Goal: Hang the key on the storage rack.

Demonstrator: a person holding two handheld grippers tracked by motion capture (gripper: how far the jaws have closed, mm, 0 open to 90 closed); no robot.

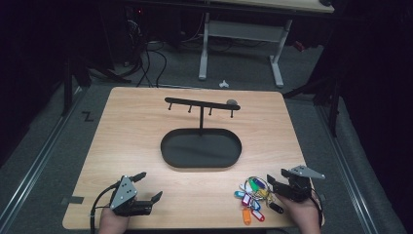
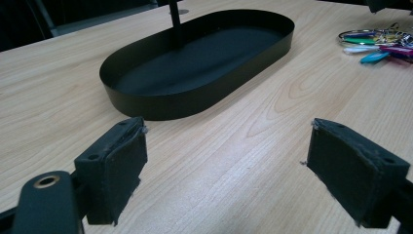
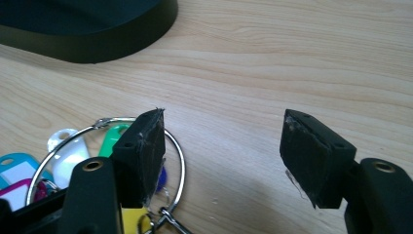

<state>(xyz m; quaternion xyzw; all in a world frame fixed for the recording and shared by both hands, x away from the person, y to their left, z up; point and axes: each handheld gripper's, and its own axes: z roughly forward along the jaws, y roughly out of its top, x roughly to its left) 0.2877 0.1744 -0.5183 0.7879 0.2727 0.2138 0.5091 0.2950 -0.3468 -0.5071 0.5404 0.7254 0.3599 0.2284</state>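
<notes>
Nothing hung yet: hook stand [image 1: 201, 104] bare, key bunch [image 1: 253, 196] on the worktop [image 1: 136, 131].
We see left gripper [image 1: 150, 186] and right gripper [image 1: 275, 178] both released, empty.

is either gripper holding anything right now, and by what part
Nothing is held. The left gripper is open over bare table. The right gripper is open too, one jaw above the key ring without closing on it.
</notes>
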